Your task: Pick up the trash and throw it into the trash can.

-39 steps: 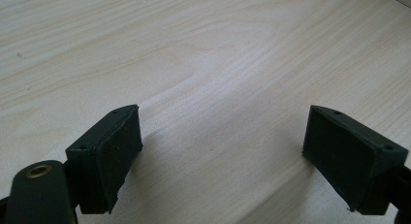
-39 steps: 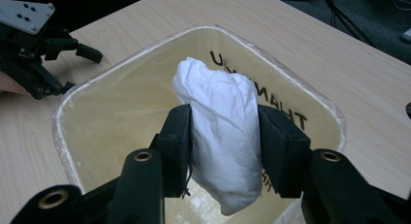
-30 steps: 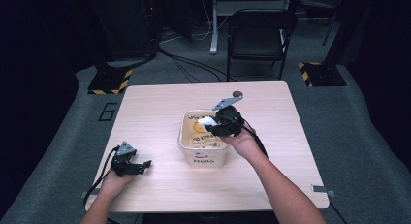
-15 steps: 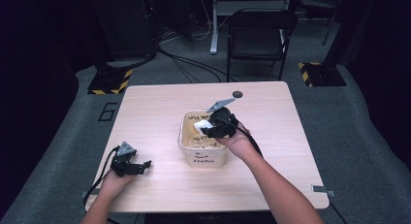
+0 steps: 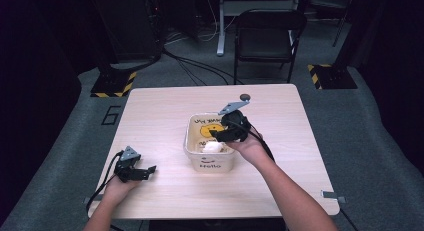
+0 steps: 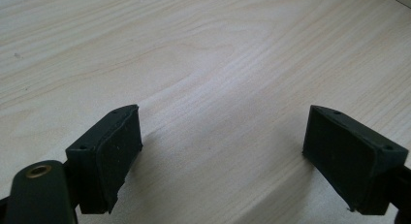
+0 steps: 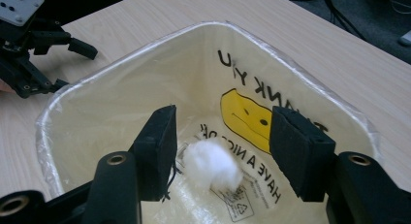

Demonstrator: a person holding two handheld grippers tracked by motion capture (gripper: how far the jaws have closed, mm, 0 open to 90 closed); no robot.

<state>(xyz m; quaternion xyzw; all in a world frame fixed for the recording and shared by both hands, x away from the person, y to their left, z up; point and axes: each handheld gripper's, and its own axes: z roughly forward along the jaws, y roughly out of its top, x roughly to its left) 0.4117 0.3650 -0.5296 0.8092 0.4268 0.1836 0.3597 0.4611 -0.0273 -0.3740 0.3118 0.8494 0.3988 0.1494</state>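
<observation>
A cream bin (image 5: 207, 163) lined with a plastic bag printed with a yellow smiley stands at the table's middle. A white cotton ball (image 5: 212, 147) lies inside it near the front wall. My right gripper (image 5: 216, 135) hovers over the bin, open. In the right gripper view the cotton ball (image 7: 213, 165) sits low between and beyond my right gripper's (image 7: 223, 136) spread jaws, touching neither, with the bin rim (image 7: 145, 47) around it. My left gripper (image 5: 145, 172) rests open on the table at the front left. The left gripper (image 6: 223, 146) has only bare wood between its jaws.
The light wooden table (image 5: 160, 116) has a small dark round object (image 5: 245, 97) near its far edge. A black chair (image 5: 267, 36) stands behind the table, and cables run over the grey floor. My left gripper (image 7: 72, 66) shows beyond the bin in the right gripper view.
My right gripper held the white cotton ball over the bin; its jaws have opened and the ball now lies in the bin. The left gripper has stayed put.
</observation>
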